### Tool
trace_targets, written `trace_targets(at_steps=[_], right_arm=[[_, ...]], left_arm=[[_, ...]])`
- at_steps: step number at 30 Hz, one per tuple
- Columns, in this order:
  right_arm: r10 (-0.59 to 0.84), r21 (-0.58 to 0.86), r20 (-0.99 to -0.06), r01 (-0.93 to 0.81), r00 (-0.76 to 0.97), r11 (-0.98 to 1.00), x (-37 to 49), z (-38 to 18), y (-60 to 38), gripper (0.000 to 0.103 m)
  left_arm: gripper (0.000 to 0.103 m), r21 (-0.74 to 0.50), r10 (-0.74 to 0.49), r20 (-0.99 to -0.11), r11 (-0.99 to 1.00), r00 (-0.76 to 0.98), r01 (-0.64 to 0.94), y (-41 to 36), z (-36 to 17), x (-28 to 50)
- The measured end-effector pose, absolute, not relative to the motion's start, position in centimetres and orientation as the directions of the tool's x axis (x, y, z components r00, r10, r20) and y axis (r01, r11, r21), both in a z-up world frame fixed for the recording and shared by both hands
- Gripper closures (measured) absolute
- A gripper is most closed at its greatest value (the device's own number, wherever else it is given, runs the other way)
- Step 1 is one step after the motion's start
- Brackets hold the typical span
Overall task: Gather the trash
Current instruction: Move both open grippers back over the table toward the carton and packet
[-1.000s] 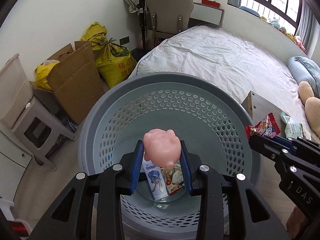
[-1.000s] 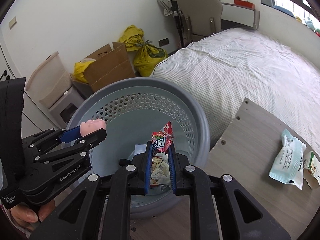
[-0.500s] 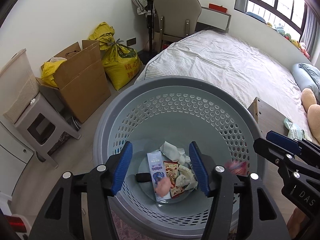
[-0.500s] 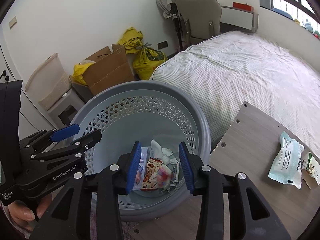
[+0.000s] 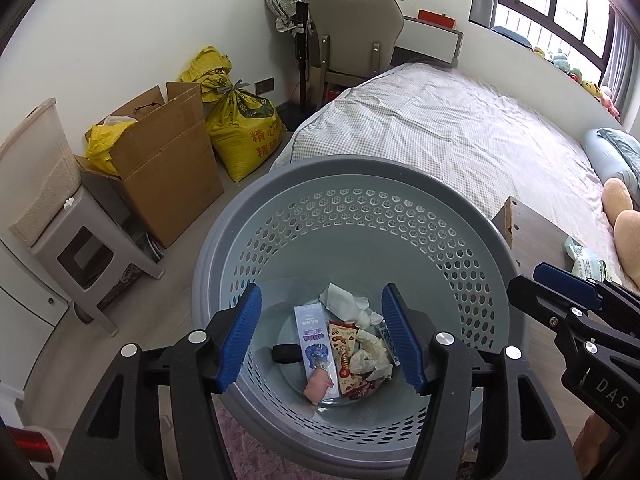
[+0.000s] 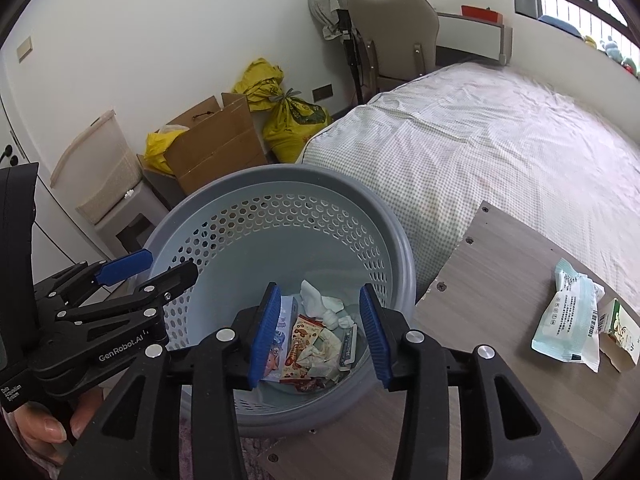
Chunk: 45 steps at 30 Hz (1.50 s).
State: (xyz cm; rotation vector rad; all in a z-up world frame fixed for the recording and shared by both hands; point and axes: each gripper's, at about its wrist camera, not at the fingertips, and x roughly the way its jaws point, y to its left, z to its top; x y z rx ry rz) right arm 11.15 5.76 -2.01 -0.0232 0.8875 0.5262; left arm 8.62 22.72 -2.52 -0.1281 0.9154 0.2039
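A grey perforated basket [image 5: 348,164] stands on the floor beside the bed, also in the right wrist view as the basket [image 6: 280,172]. At its bottom lie a pink squishy toy [image 5: 319,382], a red snack wrapper [image 5: 345,354], a blue-and-white box [image 5: 314,332], crumpled white tissue [image 5: 344,304] and a small black item [image 5: 286,354]. My left gripper [image 5: 321,291] hangs above the basket, its jaws opening with nothing between them. My right gripper [image 6: 320,289] hovers over the same basket, open and holding nothing. On the wooden table [image 6: 500,264] lie a pale green packet [image 6: 568,316] and a small carton [image 6: 622,328].
A bed [image 5: 460,132] with a checked cover lies behind the basket. A cardboard box [image 5: 168,160], yellow sacks [image 5: 240,132] and a grey stool [image 5: 88,248] line the left wall. A chair [image 5: 352,36] stands at the back. A person's hand [image 6: 44,428] holds the left gripper.
Both grippers have opened. The pink toy fell from the left gripper and the red snack wrapper from the right gripper; both now lie in the basket.
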Motion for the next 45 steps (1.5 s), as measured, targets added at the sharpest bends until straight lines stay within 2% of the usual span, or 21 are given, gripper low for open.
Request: trace_targets(at_steps=[26, 45], right_arm=[[0.4, 0.195, -0.72, -0.388, 0.567, 0.901, 9.0, -0.4, 1.5, 0.055], [0.311, 0.204, -0.715, -0.239, 0.626, 0.949, 7.1, -0.5, -7.5, 0.054]], left_arm=[[0.037, -0.015, 0.131, -0.772, 0.975, 0.622, -0.224, 19.9, -0.3, 6.1], [0.037, -0.019, 0.047, -0.772, 0.995, 0.633, -0.098, 12.6, 0.2, 5.7]])
